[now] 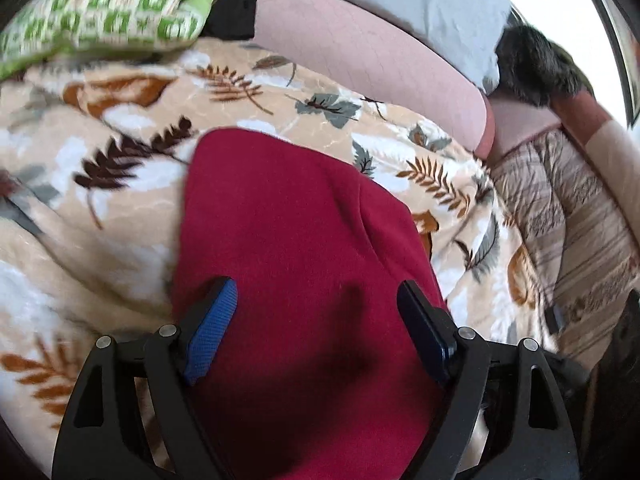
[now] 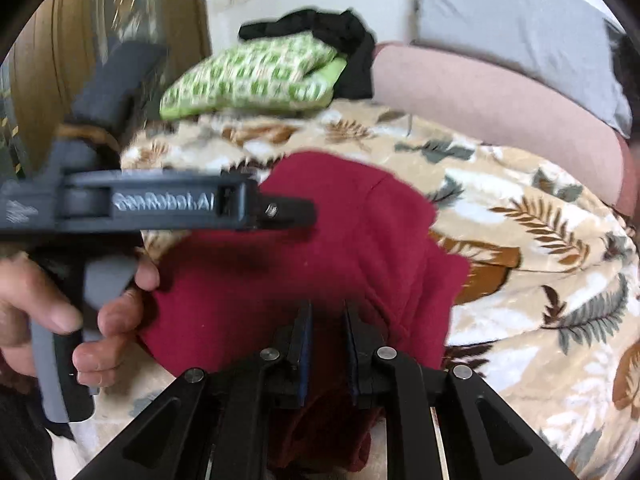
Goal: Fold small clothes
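Note:
A dark red garment [image 1: 288, 248] lies on a beige blanket with a leaf print [image 1: 100, 232]. My left gripper [image 1: 316, 300] hovers over it with its jaws wide apart and nothing between them. In the right wrist view the same red garment [image 2: 352, 240] lies partly folded. My right gripper [image 2: 328, 316] has its jaws nearly together with red cloth bunched between them. The left gripper's body [image 2: 160, 204] and the hand holding it cross the left of that view above the garment.
A green-patterned folded cloth [image 1: 108, 12] lies at the far edge of the blanket, beside black clothes [image 2: 344, 44]. A pink cushion [image 1: 360, 52] and a grey pillow [image 1: 420, 4] lie behind. A striped brown cover [image 1: 568, 216] is at the right.

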Action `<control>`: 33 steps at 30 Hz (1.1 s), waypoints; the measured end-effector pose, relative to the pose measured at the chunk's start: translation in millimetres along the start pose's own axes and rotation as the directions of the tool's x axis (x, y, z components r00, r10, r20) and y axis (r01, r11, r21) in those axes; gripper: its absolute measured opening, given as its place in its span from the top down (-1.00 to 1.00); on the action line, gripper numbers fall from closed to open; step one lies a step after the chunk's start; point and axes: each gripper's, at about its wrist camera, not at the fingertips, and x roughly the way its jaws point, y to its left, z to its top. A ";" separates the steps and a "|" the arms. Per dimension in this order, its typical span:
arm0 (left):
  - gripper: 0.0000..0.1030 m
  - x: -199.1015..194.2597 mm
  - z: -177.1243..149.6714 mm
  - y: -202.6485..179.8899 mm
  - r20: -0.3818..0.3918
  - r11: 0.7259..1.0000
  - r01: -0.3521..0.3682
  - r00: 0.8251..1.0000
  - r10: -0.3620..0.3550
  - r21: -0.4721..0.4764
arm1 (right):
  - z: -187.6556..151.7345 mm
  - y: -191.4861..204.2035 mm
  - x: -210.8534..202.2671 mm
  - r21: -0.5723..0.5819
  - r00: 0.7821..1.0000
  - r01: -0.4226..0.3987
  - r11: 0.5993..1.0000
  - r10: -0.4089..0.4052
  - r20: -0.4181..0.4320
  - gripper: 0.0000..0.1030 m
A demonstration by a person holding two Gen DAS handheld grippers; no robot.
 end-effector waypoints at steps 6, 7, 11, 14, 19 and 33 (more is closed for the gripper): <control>-0.60 -71.1 -37.3 -26.0 0.094 0.975 -0.109 0.991 0.092 0.194 | -26.7 3.8 -73.8 0.148 0.987 0.133 0.980 -0.145 0.072 0.67; -0.60 -83.0 -56.0 -25.5 0.102 0.972 -0.114 0.990 0.094 0.207 | -36.1 7.1 -86.6 0.173 0.982 0.157 0.972 -0.173 0.080 0.67; -0.60 -93.2 -116.0 -10.8 -0.004 0.989 -0.068 0.998 0.069 0.133 | -62.7 30.7 -125.4 0.187 0.968 0.195 0.963 -0.220 0.124 0.67; -0.82 -105.8 -137.7 -25.3 0.009 0.984 -0.074 0.997 0.073 0.162 | -74.6 48.9 -144.9 0.172 0.962 0.196 0.965 -0.224 0.158 0.67; -0.99 -126.9 -157.4 -40.6 0.057 0.977 -0.119 0.992 0.111 0.177 | -90.3 68.5 -164.9 0.192 0.958 0.187 0.963 -0.222 0.181 0.67; -0.99 -123.4 -173.5 -49.5 0.023 0.964 -0.150 0.989 0.149 0.221 | -107.4 91.7 -178.1 0.188 0.956 0.187 0.964 -0.223 0.193 0.67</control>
